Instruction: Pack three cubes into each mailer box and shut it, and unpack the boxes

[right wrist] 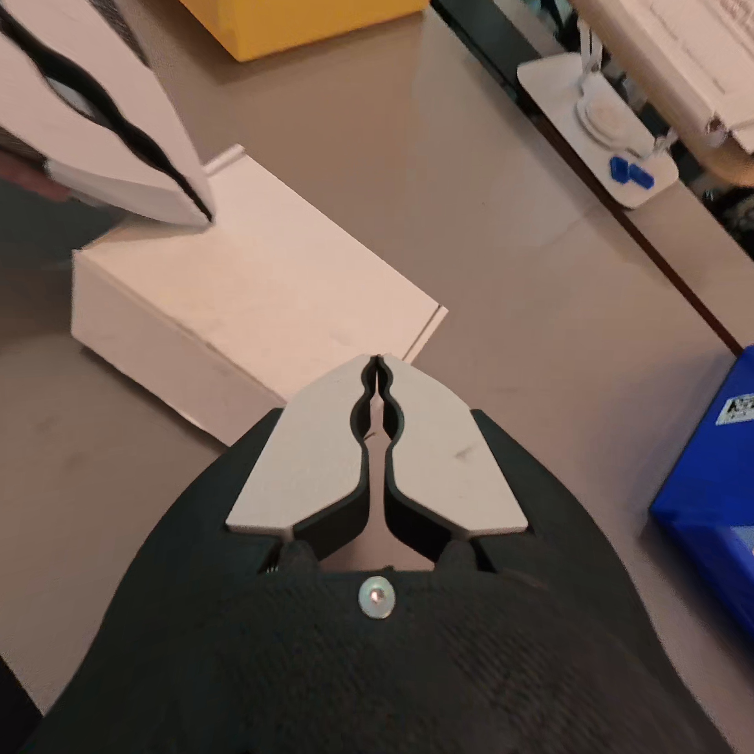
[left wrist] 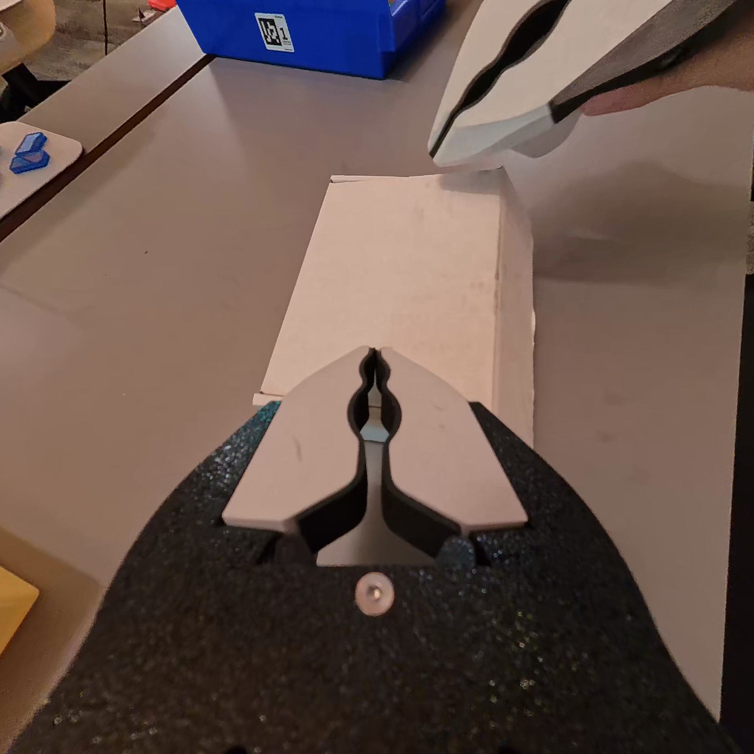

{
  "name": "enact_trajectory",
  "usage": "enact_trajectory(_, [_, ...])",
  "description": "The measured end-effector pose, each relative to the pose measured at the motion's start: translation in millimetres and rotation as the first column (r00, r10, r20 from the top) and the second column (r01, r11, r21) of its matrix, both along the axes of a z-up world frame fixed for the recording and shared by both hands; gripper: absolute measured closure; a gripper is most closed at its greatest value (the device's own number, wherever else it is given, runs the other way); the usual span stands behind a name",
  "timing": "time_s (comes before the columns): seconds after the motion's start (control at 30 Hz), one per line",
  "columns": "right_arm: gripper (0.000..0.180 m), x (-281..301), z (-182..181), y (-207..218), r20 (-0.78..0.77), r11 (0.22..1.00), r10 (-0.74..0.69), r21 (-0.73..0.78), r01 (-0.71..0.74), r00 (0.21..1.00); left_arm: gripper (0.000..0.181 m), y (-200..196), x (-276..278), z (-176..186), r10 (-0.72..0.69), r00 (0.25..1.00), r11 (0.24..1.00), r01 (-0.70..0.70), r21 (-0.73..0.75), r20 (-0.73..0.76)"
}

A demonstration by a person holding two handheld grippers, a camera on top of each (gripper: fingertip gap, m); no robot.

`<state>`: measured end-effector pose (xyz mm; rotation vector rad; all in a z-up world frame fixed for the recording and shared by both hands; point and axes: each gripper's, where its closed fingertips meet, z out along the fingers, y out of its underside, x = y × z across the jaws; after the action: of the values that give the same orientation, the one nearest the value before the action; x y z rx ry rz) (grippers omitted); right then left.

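A white mailer box (left wrist: pixel 408 277) lies closed on the grey table, lid flat. My left gripper (left wrist: pixel 376 349) is shut and empty, its tips over the near end of the lid. My right gripper (right wrist: pixel 378 357) is shut and empty, its tips at the box's corner (right wrist: pixel 428 322). In the left wrist view the right gripper (left wrist: pixel 438 149) hovers at the box's far right corner. In the right wrist view the left gripper (right wrist: pixel 204 218) sits over the far end of the box (right wrist: pixel 245 281). No cubes are visible.
A blue bin (left wrist: pixel 310 32) stands at the far end of the table; it also shows at the right edge of the right wrist view (right wrist: pixel 710 502). A yellow box (right wrist: pixel 293 24) lies beyond the mailer box. Small blue pieces (left wrist: pixel 28 153) lie on a white tray at the neighbouring table. Some 11 cm of space lies between my two pairs of fingers.
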<state>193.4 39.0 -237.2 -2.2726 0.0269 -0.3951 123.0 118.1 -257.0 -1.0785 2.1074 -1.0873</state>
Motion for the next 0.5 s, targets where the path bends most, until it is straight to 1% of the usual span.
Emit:
enact_trajectory(0.13, [0.180, 7.2, -14.4, -0.6, -0.015, 0.995, -0.059, -0.082, 0.058, 0.998, 0.181, 0.0, 0.1, -0.3, -0.005, 1.000, 1.000, 0.005, -0.002, 0.003])
enact_trajectory(0.3, [0.180, 8.2, -15.6, 0.1, -0.032, 0.996, -0.074, -0.057, 0.072, 0.997, 0.181, 0.2, 0.0, -0.5, -0.011, 1.000, 1.000, 0.011, 0.017, 0.002])
enact_trajectory(0.4, [0.180, 8.1, -19.5, -0.2, -0.004, 0.995, -0.082, -0.055, 0.081, 0.997, 0.181, 0.3, 0.0, -1.2, -0.010, 1.000, 1.000, 0.010, 0.023, 0.002])
enact_trajectory(0.5, [0.180, 7.9, -21.4, -0.7, 0.017, 0.992, -0.123, -0.037, 0.124, 0.992, 0.181, 0.4, -0.1, -1.4, 0.000, 1.000, 1.000, 0.000, 0.007, 0.004])
